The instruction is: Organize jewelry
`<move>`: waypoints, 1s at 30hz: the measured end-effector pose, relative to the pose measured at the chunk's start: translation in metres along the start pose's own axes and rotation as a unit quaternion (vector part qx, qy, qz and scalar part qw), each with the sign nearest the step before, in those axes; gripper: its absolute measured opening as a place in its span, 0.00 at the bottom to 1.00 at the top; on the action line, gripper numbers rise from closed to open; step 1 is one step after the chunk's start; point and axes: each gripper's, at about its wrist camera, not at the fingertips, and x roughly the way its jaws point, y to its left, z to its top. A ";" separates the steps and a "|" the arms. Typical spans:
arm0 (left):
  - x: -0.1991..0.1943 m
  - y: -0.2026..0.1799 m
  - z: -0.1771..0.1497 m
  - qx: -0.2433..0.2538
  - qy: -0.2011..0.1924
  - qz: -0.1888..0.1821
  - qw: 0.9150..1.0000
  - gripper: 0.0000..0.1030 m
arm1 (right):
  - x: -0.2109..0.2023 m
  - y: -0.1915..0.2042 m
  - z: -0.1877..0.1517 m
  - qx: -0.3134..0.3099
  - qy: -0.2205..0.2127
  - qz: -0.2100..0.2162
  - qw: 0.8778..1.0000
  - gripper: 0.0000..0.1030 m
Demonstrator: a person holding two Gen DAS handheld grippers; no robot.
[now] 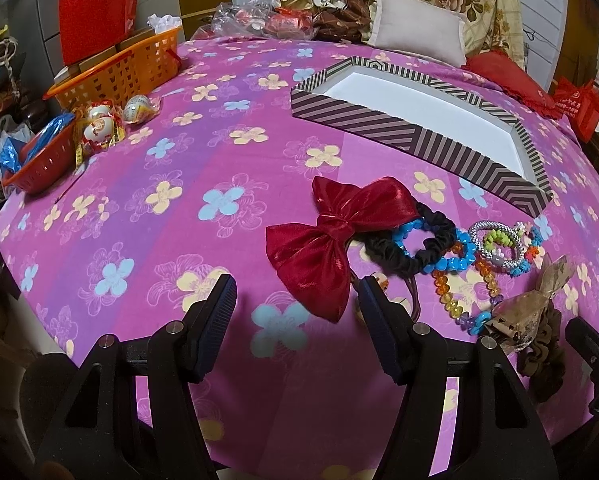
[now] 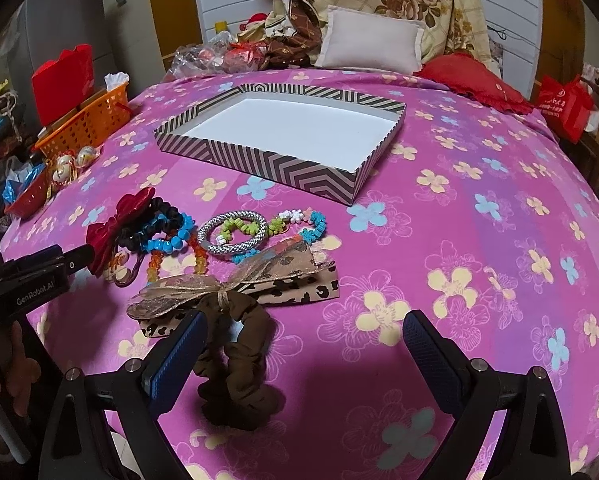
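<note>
A pile of hair and wrist jewelry lies on the pink flowered cloth: a red satin bow (image 1: 331, 232) (image 2: 107, 232), a black scrunchie (image 1: 415, 248), blue bead bracelets (image 1: 455, 258), a silver bangle (image 1: 499, 248) (image 2: 235, 234), orange beads (image 1: 451, 300), a brown scrunchie with a sheer bow (image 2: 239, 364) (image 1: 539, 336) and a leopard-print band (image 2: 299, 292). An empty striped box tray (image 1: 379, 120) (image 2: 259, 164) lies beyond them. My left gripper (image 1: 295, 304) is open, just short of the red bow. My right gripper (image 2: 303, 336) is open, with the brown scrunchie beside its left finger.
An orange basket (image 1: 119, 68) with a red box, a small red basket (image 1: 39, 164) and wrapped round ornaments (image 1: 99, 120) sit at the far left. Pillows (image 2: 371, 44), a red cushion (image 2: 471, 76) and plastic bags crowd the far edge. A red bag (image 2: 567, 104) is at the right.
</note>
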 end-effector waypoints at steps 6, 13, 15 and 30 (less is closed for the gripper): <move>0.000 0.000 0.000 0.000 0.000 0.000 1.000 0.62 | -0.001 0.000 0.000 -0.004 0.002 0.001 1.000 0.94; 0.000 0.005 0.000 -0.005 0.000 -0.001 1.000 0.62 | -0.001 0.000 -0.002 -0.005 0.007 0.008 1.000 0.94; 0.000 0.007 0.001 -0.006 0.000 0.000 1.000 0.62 | -0.001 0.000 -0.003 -0.006 0.008 0.007 1.000 0.94; 0.008 0.054 0.020 -0.055 0.049 -0.063 0.995 0.64 | -0.004 -0.006 -0.010 -0.007 0.005 0.016 1.000 0.94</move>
